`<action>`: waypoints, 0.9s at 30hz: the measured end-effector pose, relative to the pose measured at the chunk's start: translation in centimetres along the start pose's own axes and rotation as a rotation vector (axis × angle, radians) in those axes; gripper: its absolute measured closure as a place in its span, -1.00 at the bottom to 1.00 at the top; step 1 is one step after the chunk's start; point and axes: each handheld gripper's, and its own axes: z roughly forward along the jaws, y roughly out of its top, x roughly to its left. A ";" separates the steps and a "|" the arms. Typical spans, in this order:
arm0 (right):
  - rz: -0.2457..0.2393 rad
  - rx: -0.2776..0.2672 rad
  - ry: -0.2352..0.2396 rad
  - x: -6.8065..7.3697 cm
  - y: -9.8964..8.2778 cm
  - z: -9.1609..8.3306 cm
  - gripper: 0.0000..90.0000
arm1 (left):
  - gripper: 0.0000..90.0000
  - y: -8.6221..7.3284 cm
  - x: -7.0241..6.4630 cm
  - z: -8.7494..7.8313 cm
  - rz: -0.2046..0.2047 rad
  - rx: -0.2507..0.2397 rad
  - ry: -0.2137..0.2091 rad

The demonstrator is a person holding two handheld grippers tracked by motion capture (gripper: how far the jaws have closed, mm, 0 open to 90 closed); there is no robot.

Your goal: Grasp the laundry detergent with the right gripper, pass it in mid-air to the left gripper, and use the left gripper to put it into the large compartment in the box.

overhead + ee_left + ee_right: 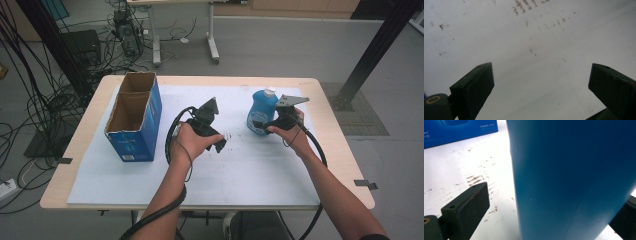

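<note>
The table (330, 150) is the largest thing here, a pale wooden top covered with a white sheet (240, 170) that carries small brown marks. On its left part stands a blue cardboard box (135, 117), open at the top and divided into two compartments. In the right gripper view, the same box (459, 131) appears far behind, at the upper left.

The blue bottle (261, 111) stands upright on the sheet, on the right part of the table, well apart from the box. It has a white cap. In the right gripper view, the bottle (574, 180) is very close and stands between the two black jaws.

The right gripper (267, 125) is at the bottom part of the bottle. Its jaws are spread on both sides of the bottle; the left jaw is clearly apart from it, and for the other jaw contact cannot be told.

The left gripper (216, 140) is near the middle of the table, pointing down at the bare sheet. Its jaws are wide apart with nothing between them.
</note>
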 end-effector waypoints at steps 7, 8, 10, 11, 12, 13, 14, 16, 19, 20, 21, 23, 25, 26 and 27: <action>-0.009 0.000 -0.004 0.0 0.0 0.0 -0.76 | -0.85 0.0 -0.1 -0.1 -0.003 -0.004 0.001; -0.013 -0.003 -0.009 0.1 0.1 0.0 -0.66 | -0.85 0.0 -0.1 -0.2 0.003 -0.002 0.003; -0.015 -0.004 -0.014 0.1 0.1 0.0 -0.63 | -0.85 0.0 0.0 -0.1 0.003 0.000 0.003; -0.018 -0.004 -0.018 0.0 0.1 0.0 -0.58 | -0.85 0.0 0.0 -0.1 0.002 -0.001 0.003; -0.022 -0.001 -0.024 0.0 0.0 0.1 -0.52 | -0.85 -0.1 0.0 -0.2 0.001 -0.002 0.002; -0.021 0.000 -0.026 0.0 0.0 0.1 -0.50 | -0.85 -0.1 0.0 -0.2 0.001 -0.002 0.003; -0.020 0.002 -0.025 0.1 -0.1 0.2 -0.46 | -0.85 -0.1 0.0 -0.2 0.000 -0.001 0.003; -0.022 0.004 -0.024 0.0 -0.1 0.2 -0.42 | -0.85 -0.1 0.0 -0.2 -0.002 -0.006 0.004; -0.023 0.005 -0.025 0.0 -0.1 0.2 -0.33 | -0.85 -0.1 0.0 -0.3 0.001 -0.005 0.005; -0.024 0.008 -0.025 0.0 -0.1 0.3 -0.29 | -0.85 -0.1 0.0 -0.3 0.001 -0.004 0.005; -0.024 0.007 -0.026 0.0 -0.1 0.3 -0.27 | -0.85 -0.1 0.0 -0.3 -0.001 -0.007 0.005; -0.020 0.007 -0.026 0.0 -0.2 0.3 -0.25 | -0.85 -0.1 0.0 -0.3 -0.001 -0.007 0.005; -0.021 0.005 -0.029 -0.1 -0.2 0.3 -0.20 | -0.85 -0.1 0.1 -0.3 0.002 -0.005 0.005; -0.022 0.004 -0.030 -0.2 -0.2 0.3 -0.18 | -0.85 -0.1 0.1 -0.3 0.003 -0.006 0.007; -0.022 0.004 -0.030 -0.2 -0.2 0.3 -0.18 | -0.85 -0.1 0.1 -0.3 0.003 -0.006 0.007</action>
